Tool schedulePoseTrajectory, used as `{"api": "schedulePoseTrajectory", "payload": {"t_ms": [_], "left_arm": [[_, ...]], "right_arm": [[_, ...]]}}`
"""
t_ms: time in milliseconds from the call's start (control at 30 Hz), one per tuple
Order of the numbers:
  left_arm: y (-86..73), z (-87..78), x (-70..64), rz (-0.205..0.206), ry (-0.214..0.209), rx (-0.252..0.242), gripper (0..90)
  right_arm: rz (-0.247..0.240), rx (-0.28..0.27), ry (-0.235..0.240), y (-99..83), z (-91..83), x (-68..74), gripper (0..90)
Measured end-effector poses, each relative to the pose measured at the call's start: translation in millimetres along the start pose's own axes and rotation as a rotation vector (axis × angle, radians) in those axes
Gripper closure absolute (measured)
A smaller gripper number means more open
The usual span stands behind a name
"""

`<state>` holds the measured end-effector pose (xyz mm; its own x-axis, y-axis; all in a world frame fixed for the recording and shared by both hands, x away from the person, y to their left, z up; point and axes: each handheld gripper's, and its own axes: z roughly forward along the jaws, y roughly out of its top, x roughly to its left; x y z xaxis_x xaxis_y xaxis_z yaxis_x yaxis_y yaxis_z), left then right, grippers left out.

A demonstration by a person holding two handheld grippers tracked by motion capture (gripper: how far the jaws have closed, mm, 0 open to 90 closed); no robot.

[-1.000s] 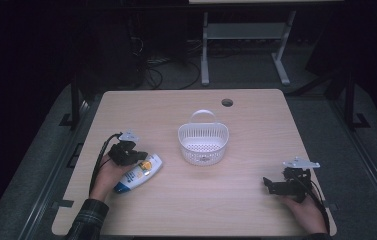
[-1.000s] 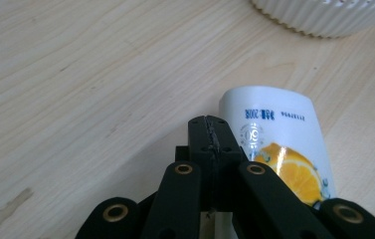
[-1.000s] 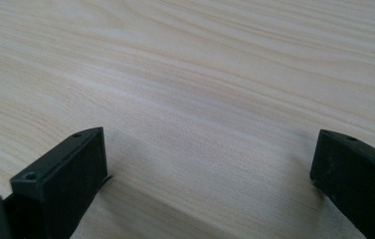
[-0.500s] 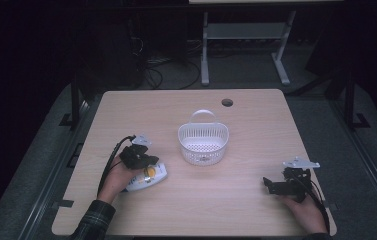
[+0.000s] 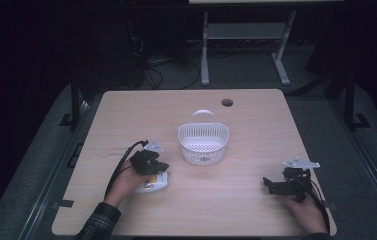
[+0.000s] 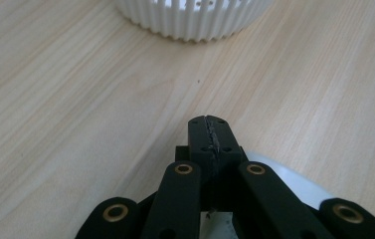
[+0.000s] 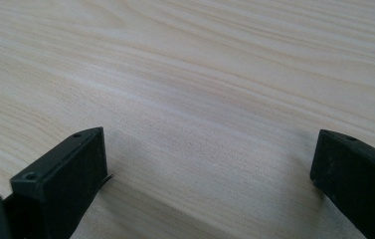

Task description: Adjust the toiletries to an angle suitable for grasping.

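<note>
Bottle [image 5: 153,182]: white, with a yellow patch, lying on its side on the worktop [image 5: 256,125], front-left area, just left of the white basket [image 5: 203,142] and apart from it. Not in the basket yet.

Left gripper [image 5: 151,165] sits right over the bottle. In the left gripper view its jaws are pressed together tip to tip, nothing between them, and a white curved edge of the bottle [image 6: 294,179] shows below and to the right of them. So the jaws are closed above the bottle, not around it. Can't tell from these views whether the gripper rests on the bottle or just clears it.

Right gripper [image 5: 281,186] is parked at the front-right of the worktop, well apart from bottle and basket. The right gripper view shows its jaws spread wide over bare wood, holding nothing.

Basket: upright, handle up, and as far as the high view shows, empty.

Progress call: early. The work looks like bottle into basket, and no secure grasp exists yet. Left to do, as I read it: open the left jaws, get them around the bottle body, close, lift, carry the short way right, release inside the basket. Right gripper seems idle for this step.
</note>
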<state>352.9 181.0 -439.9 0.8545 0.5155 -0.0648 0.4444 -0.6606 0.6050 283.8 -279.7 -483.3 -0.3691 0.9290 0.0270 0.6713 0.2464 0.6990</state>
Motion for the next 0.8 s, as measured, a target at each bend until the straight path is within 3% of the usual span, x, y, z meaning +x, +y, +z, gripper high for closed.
{"api": "schedulePoseTrajectory", "payload": {"t_ms": [233,633,800], "left_arm": [[-6.8,-17.6,7.3,-0.041,0.017,-0.056,90.0],[-40.9,-61.2,10.3,-0.115,0.079,-0.135,90.0],[-54.0,-72.3,7.0,-0.126,0.103,-0.139,90.0]], "right_arm": [[0.0,0.0,0.0,0.0,0.0,0.0,0.8],[-0.001,0.0,0.002,0.0,0.1,0.2,0.8],[-0.001,0.0,0.003,0.1,0.1,0.1,0.8]]}}
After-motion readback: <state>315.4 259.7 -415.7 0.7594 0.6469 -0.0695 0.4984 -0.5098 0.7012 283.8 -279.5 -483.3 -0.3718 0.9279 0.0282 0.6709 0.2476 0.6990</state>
